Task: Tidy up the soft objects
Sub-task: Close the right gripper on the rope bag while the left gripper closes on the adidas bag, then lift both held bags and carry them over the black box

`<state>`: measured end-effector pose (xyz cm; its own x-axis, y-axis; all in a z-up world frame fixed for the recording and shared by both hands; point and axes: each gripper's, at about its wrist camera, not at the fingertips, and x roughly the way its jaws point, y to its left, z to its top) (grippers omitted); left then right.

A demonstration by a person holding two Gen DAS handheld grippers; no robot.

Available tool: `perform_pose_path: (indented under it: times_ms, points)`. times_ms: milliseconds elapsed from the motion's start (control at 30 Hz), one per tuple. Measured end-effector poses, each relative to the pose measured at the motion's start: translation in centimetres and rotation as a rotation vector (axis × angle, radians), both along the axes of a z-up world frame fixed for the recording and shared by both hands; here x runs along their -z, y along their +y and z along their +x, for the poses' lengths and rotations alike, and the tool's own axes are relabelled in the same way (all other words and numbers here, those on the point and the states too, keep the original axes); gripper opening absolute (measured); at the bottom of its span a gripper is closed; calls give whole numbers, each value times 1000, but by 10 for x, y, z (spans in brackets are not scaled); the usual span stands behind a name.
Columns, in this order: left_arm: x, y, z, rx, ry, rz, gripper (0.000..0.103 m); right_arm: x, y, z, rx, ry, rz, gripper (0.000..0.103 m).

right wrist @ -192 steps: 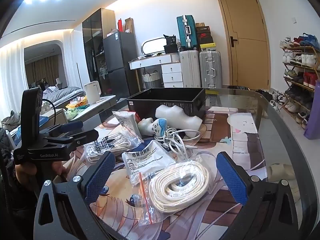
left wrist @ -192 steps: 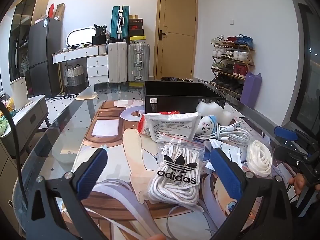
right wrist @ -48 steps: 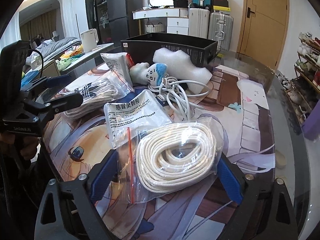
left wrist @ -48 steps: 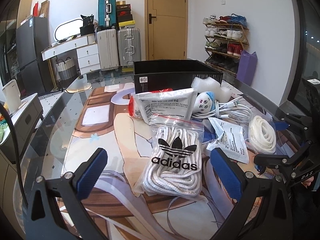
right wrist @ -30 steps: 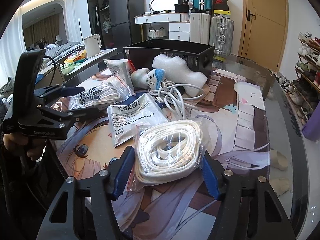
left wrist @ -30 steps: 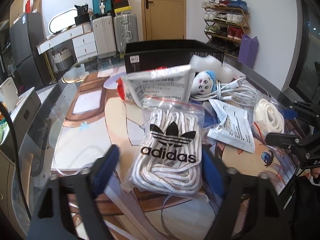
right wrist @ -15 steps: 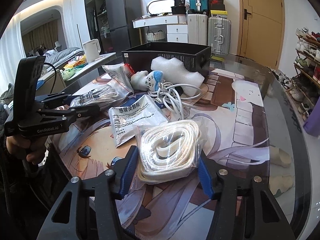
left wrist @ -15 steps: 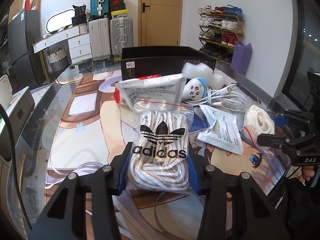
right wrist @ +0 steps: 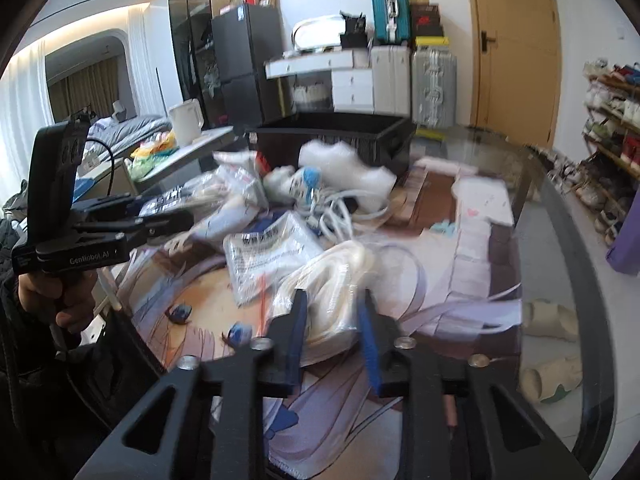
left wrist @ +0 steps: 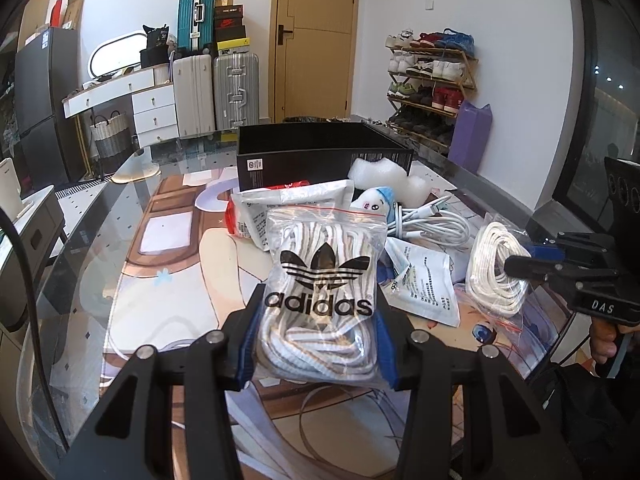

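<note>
My left gripper (left wrist: 318, 320) is shut on a clear zip bag of white laces with a black adidas logo (left wrist: 320, 280), held a little above the table mat. In the blurred right wrist view that bag (right wrist: 188, 196) shows in the left gripper (right wrist: 160, 216) at the left. My right gripper (right wrist: 332, 324) has its jaws closing, and its pads squeeze a clear bag of coiled white cord (right wrist: 332, 292) into a narrow bundle. The left wrist view shows the cord bag (left wrist: 496, 272) in the right gripper (left wrist: 520, 264) at the far right.
An open black box (left wrist: 320, 156) stands behind the pile. Before it lie a white foam piece (left wrist: 380, 172), a small doll with a blue cap (left wrist: 376, 200), a white cable (left wrist: 432, 228), a white printed packet (left wrist: 424, 284) and a red-edged packet (left wrist: 288, 208). The glass table edge (right wrist: 568, 280) curves at right.
Both grippers went from wide open to closed on their bags. The left one has raised the adidas bag slightly; the cord bag is squeezed narrower between the right pads.
</note>
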<state>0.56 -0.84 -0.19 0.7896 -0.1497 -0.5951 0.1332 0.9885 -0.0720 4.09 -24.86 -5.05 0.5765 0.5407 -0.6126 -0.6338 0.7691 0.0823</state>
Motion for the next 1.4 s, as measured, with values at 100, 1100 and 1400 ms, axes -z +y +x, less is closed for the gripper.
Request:
perform_pose_path:
  times_ms: [100,1100,1400]
  points:
    - [0,0,0,-2,-5,-3,47,-5,-2,-1,9,-23,12,17]
    - [-33,15,5,-47,-113,-27,47,-66,6,1,45,-187,134,15]
    - [-45,27,25,-95,-139,-37,47,-86,14,22,84,-216,177,15]
